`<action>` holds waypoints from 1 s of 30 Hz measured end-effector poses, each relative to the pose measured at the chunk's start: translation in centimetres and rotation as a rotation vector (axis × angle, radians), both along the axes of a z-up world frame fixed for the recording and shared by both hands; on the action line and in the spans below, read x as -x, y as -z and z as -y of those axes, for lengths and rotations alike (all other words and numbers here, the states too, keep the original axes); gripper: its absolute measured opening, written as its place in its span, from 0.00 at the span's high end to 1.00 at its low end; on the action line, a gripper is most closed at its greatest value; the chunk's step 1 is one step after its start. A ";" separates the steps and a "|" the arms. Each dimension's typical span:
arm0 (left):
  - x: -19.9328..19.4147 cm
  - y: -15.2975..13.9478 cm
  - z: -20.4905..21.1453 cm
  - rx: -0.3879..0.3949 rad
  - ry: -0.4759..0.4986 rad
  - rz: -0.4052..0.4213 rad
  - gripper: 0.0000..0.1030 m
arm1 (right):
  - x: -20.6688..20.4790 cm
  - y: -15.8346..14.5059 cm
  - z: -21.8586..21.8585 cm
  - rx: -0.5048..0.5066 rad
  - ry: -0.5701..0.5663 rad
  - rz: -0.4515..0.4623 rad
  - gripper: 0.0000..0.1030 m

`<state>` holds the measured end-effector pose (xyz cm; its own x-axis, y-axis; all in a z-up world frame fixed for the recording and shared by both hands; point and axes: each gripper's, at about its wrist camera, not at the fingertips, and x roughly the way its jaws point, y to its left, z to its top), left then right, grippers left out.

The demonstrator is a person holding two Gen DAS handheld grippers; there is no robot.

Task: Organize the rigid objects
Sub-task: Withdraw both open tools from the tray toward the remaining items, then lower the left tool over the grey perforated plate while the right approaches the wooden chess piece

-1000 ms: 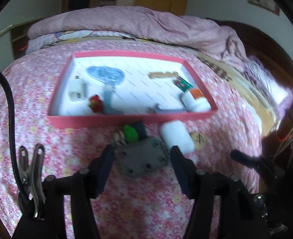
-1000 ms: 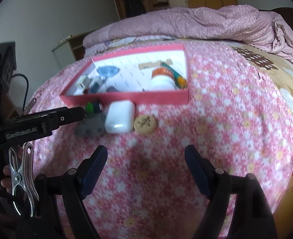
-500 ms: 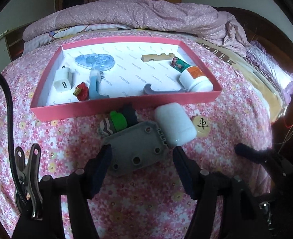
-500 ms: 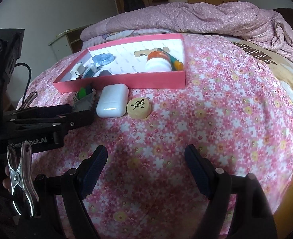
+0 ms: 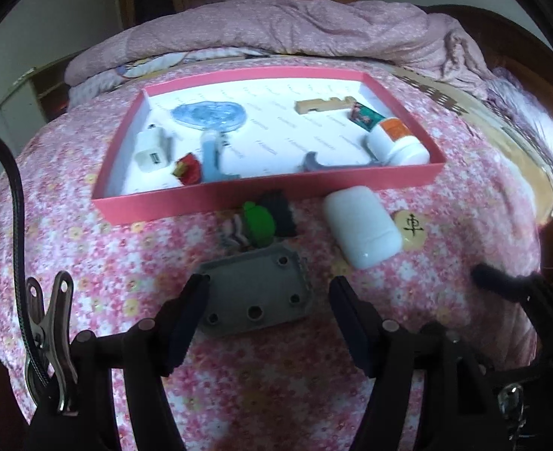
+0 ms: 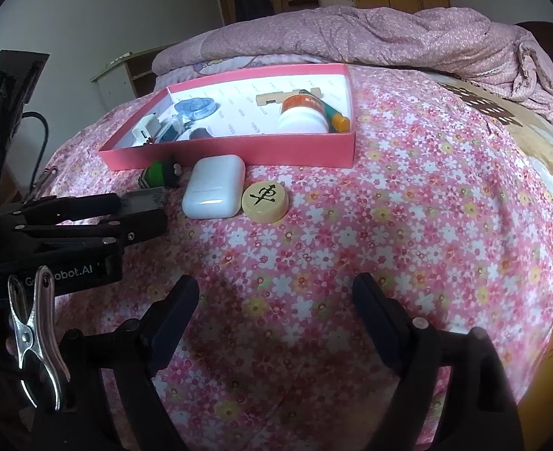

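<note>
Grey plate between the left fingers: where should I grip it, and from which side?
Take the grey plate across its two short ends, coming down from above and the near side. It lies flat on the bedspread, long side across the opening left gripper, the white case clear to the right.

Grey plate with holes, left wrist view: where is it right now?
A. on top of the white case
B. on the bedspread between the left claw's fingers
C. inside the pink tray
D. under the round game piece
B: the grey plate lies on the floral bedspread between the left claw fingers, outside the pink tray.
</note>
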<state>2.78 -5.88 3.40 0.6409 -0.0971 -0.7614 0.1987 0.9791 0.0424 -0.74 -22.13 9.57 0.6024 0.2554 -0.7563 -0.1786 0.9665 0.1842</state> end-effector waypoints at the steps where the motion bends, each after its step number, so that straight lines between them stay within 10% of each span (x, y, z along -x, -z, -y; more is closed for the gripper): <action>1: 0.1 -0.2 -0.1 0.001 -0.002 0.011 0.31 | 0.0 0.0 0.1 -0.003 0.000 0.000 0.16; 30: 0.5 0.8 -1.8 0.096 -0.024 -0.006 0.31 | 0.1 0.1 -0.6 0.048 -0.002 0.004 0.16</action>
<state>2.28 -4.10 2.63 0.6397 -0.1546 -0.7529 0.1752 0.9831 -0.0531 -0.85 -21.53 9.49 0.6048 0.2206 -0.7652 -0.1815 0.9738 0.1373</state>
